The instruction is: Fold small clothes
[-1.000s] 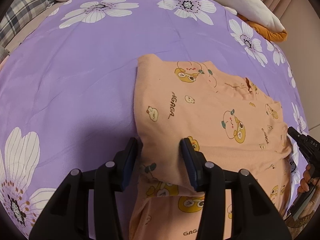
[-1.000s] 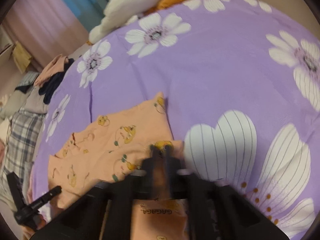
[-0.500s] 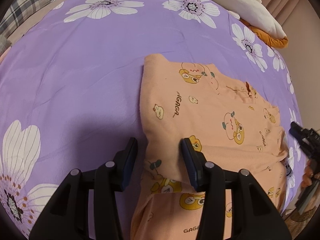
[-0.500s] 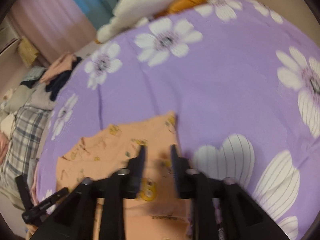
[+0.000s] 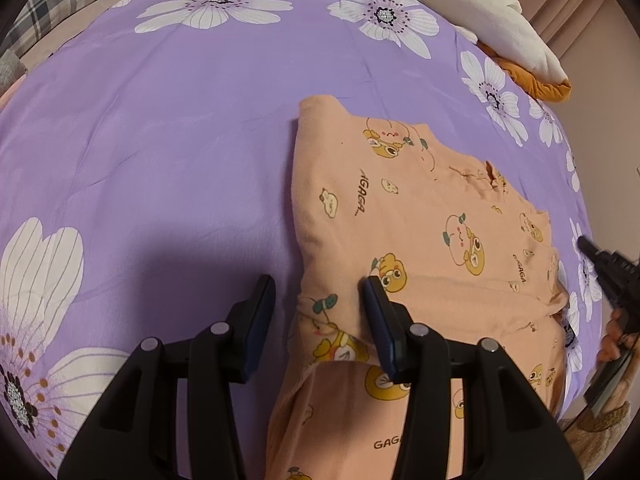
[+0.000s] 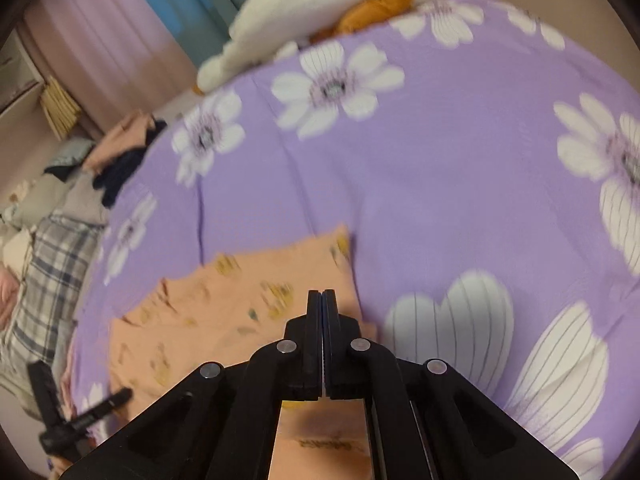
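A small peach garment [image 5: 420, 216] printed with cartoon ducks lies partly folded on the purple flowered bedsheet [image 5: 160, 140]. My left gripper [image 5: 318, 284] is open and straddles the garment's near-left edge, with one finger over the sheet and the other resting on the cloth. In the right wrist view the garment [image 6: 240, 304] lies below my right gripper [image 6: 322, 294], whose fingers are shut together with nothing between them. The right gripper [image 5: 612, 276] also shows at the left wrist view's right edge, held by a hand. The left gripper [image 6: 80, 412] appears low on the left of the right wrist view.
A white and orange cushion pile [image 5: 480, 12] lies at the bed's far right corner. Plaid fabric [image 5: 52, 0] and a heap of other clothes [image 6: 120, 152] sit along the far left side. Pink curtains [image 6: 108, 40] hang behind the bed.
My right gripper, shut on a fold of the garment a second ago, opened and let it go, then rose a little and shut empty. The left gripper stayed where it was.
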Available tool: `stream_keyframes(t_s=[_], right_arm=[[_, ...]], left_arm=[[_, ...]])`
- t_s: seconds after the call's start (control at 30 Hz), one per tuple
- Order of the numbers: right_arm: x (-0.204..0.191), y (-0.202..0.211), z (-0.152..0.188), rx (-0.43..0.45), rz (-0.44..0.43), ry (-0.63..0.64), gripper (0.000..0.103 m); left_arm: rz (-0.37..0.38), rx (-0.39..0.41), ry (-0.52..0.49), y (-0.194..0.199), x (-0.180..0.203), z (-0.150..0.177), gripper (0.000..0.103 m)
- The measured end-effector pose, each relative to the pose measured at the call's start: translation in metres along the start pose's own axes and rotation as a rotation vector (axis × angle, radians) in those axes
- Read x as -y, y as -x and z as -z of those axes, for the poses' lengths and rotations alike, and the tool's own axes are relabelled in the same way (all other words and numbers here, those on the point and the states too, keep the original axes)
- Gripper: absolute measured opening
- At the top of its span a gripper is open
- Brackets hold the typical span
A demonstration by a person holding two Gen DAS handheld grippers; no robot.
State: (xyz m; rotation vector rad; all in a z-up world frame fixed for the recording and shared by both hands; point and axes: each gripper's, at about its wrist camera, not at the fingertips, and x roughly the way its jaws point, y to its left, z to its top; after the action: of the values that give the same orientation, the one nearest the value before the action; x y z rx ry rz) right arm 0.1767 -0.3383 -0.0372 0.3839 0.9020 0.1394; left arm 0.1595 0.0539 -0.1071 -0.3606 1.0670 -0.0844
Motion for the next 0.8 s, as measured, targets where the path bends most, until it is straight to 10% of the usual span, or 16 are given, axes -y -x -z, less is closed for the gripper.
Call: stream_keyframes(t_s=[0.3,0.43,0.8], right_arm=[[0.026,-0.025,0.01,-0.141,-0.013,-0.109,0.005],[0.038,-0.037,0.023,-0.182,-0.023,-0.163,0.035],[0.021,-0.02,0.017,-0.073,-0.028,-0.087,0.008]], left_arm=[[0.015,0.0,0.014,0.004,-0.004,0.007,0.047],[0.01,0.003,0.003,0.008,-0.003,0.013,0.047],[0.006,0.008,-0.004,0.009,-0.003,0.021,0.047]])
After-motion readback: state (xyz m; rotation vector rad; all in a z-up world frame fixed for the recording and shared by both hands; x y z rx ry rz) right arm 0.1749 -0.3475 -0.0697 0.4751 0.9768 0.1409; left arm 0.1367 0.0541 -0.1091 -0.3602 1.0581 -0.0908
